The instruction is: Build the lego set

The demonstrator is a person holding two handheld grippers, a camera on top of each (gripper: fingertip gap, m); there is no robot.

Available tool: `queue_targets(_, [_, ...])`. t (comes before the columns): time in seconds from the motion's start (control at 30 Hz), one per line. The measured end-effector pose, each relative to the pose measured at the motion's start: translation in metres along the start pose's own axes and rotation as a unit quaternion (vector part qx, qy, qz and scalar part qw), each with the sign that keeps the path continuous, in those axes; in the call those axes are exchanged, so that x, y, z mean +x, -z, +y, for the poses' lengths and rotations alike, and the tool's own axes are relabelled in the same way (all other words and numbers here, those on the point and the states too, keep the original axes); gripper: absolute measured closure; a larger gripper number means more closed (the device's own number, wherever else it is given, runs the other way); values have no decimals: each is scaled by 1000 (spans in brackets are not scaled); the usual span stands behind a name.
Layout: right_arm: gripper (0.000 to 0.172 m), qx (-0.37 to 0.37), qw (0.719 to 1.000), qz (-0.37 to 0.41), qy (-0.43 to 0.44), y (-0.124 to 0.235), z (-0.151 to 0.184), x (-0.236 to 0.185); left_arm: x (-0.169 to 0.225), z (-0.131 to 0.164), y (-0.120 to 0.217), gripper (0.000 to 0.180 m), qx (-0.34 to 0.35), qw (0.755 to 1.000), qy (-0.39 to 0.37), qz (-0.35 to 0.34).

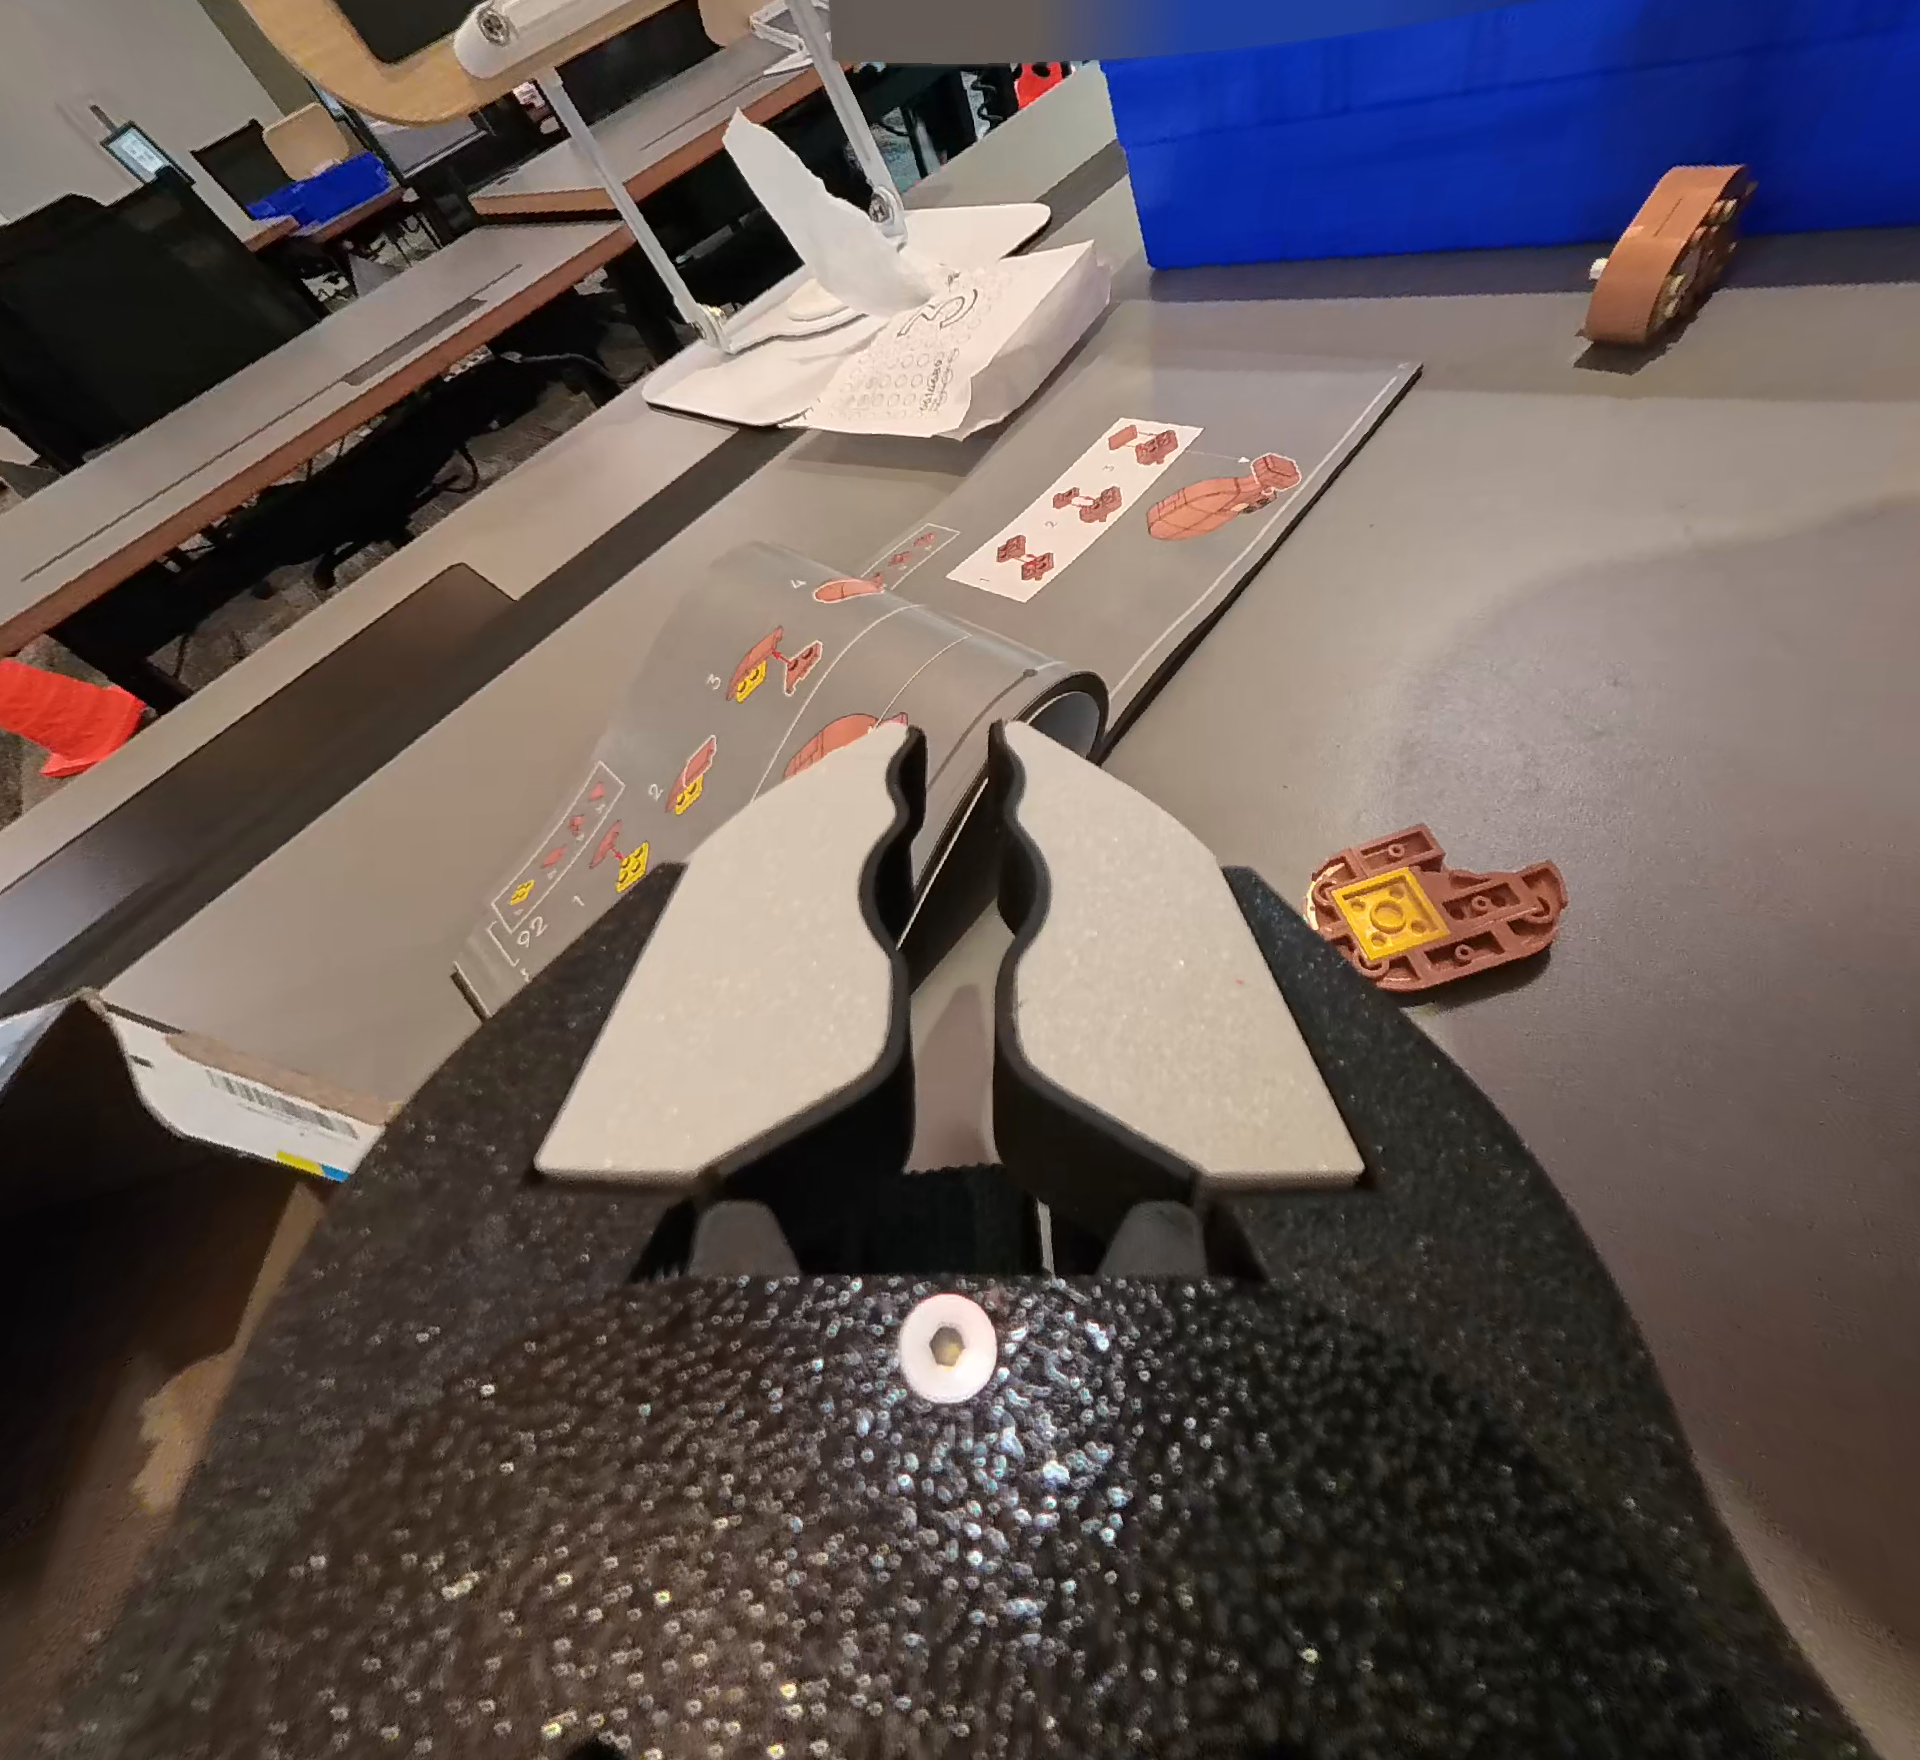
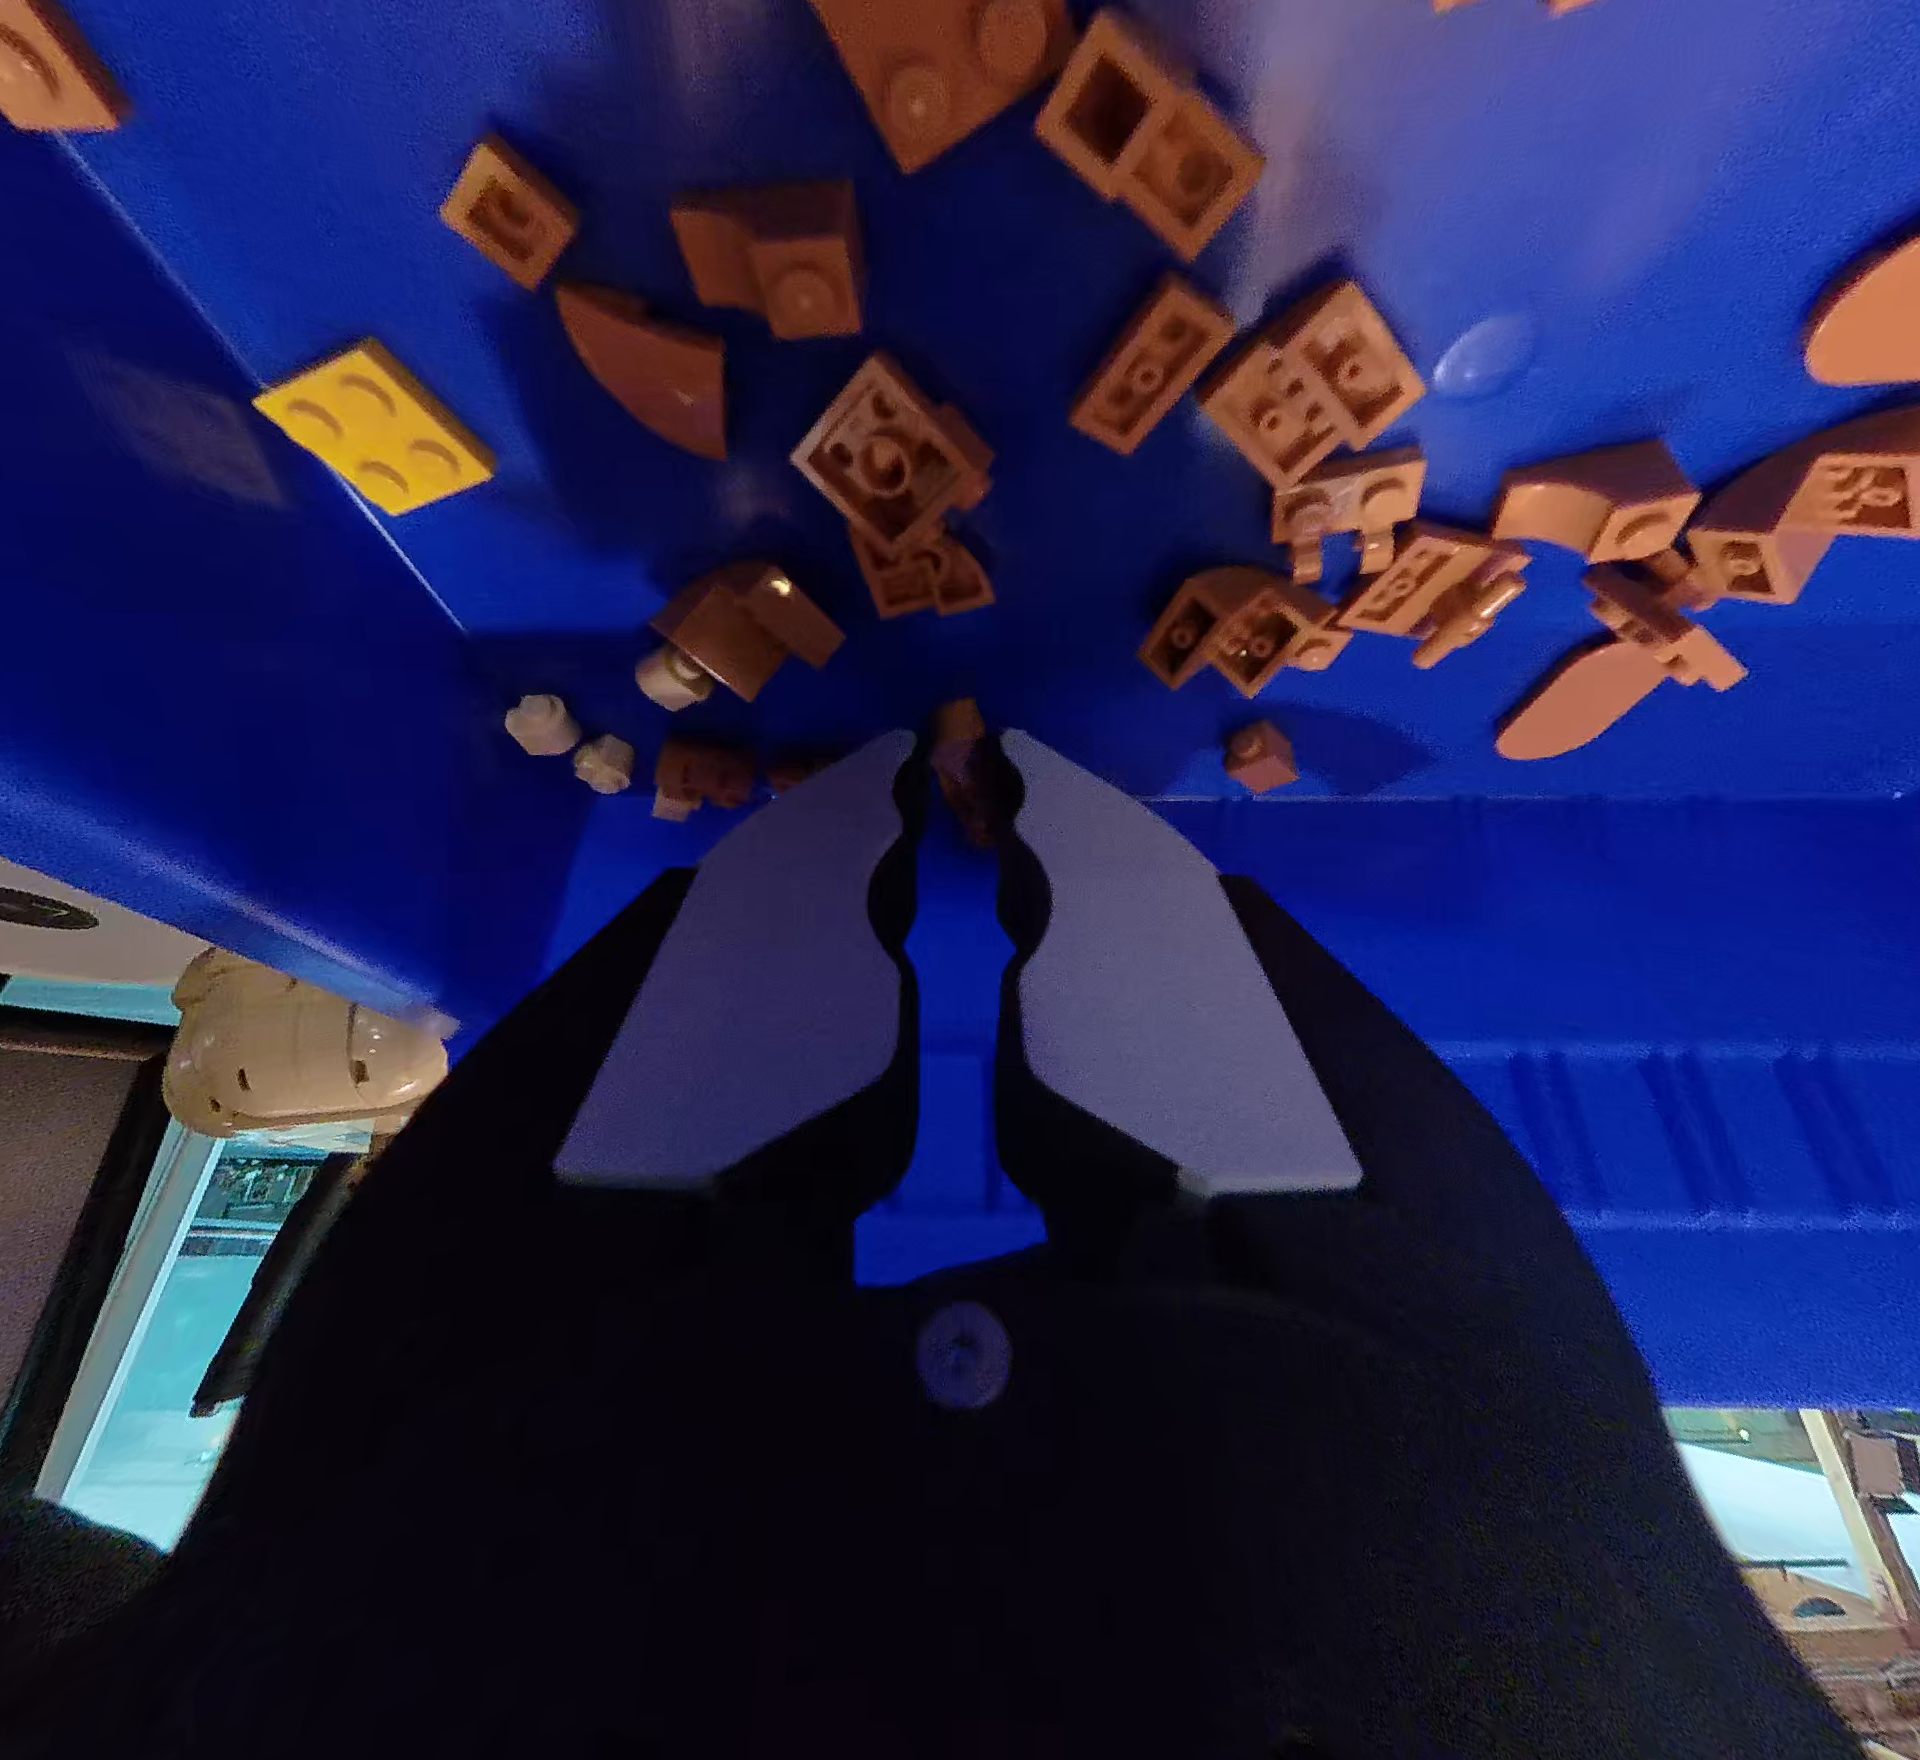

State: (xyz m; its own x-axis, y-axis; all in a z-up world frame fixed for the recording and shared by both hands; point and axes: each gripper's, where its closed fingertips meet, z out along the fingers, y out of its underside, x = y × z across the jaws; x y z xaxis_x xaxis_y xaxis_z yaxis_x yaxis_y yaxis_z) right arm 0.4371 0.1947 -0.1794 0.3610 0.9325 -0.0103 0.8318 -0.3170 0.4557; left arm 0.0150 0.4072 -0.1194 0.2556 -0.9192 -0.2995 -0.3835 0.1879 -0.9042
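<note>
Claw state first: the left claw (image 1: 956, 744) is held narrowly parted above the curled page of an open instruction booklet (image 1: 1226, 505), and the page's lower edge is seen in the slot between the fingers; whether the pads press on it cannot be told. The booklet lies on the grey counter (image 1: 1558, 671). Just to the right of the claw a brown brick assembly (image 1: 1439, 915) with a yellow plate on it lies on the counter, apart from the fingers. Farther back, near a blue bin (image 1: 1507, 152), a rounded brown built piece (image 1: 1662, 256) stands on edge. A white lamp stand (image 1: 790, 339) and a crumpled paper bag (image 1: 935, 339) are seen beyond the booklet.

The right claw (image 2: 961, 754) is lowered inside the blue bin (image 2: 1558, 983), and a small dark brown brick (image 2: 966, 775) is seen pinched between its fingertips. Loose brown bricks (image 2: 894, 453) are scattered over the bin floor, with a yellow plate (image 2: 374, 427) to the left and small white round pieces (image 2: 540, 723) near the fingertips.
</note>
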Motion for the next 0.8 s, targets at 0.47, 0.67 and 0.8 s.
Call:
queue_targets(0.47, [162, 395, 914, 35, -90, 146, -80, -34, -1, -1, 2, 170, 5, 1000, 0, -6])
queue_targets(0.67, [163, 503, 852, 7, -148, 195, -155, -79, 2, -2, 5, 170, 6, 1000, 5, -8])
queue_targets(0.8, [162, 496, 853, 44, -158, 182, -195, -97, 2, -1, 7, 170, 4, 1000, 12, -10])
